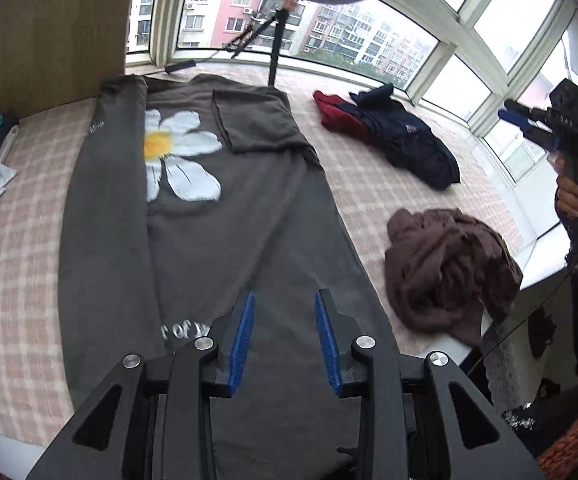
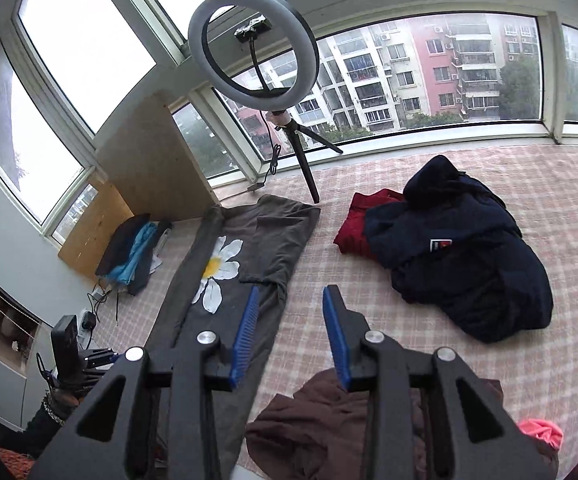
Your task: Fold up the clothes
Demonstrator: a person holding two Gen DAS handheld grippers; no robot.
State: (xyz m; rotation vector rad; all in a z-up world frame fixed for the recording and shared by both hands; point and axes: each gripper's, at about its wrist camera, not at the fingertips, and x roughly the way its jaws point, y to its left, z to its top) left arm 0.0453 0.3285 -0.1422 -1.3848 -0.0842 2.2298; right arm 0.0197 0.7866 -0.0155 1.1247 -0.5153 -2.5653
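Note:
A dark grey T-shirt [image 1: 209, 220] with a white daisy print lies flat on the checked bed cover [image 1: 13, 280]. Its long sides are folded inward and one sleeve lies on top. My left gripper [image 1: 285, 294] hangs over the shirt's near end, open, with nothing between its blue pads [image 1: 245, 328]. In the right wrist view the same T-shirt [image 2: 249, 248] stretches away to the left. My right gripper [image 2: 291, 289] is open and holds nothing, raised above the bed between the shirt and a brown garment [image 2: 329, 420]. The left wrist view shows the right gripper [image 1: 529, 116] held up at the far right.
A crumpled brown garment [image 1: 449, 268] lies right of the shirt. A navy garment [image 2: 469, 256] lies over a red one [image 2: 357, 224] farther back. A ring light on a tripod [image 2: 253, 52] stands by the window. Blue and dark clothes [image 2: 133, 252] sit left; a pink item [image 2: 541, 432] lies near right.

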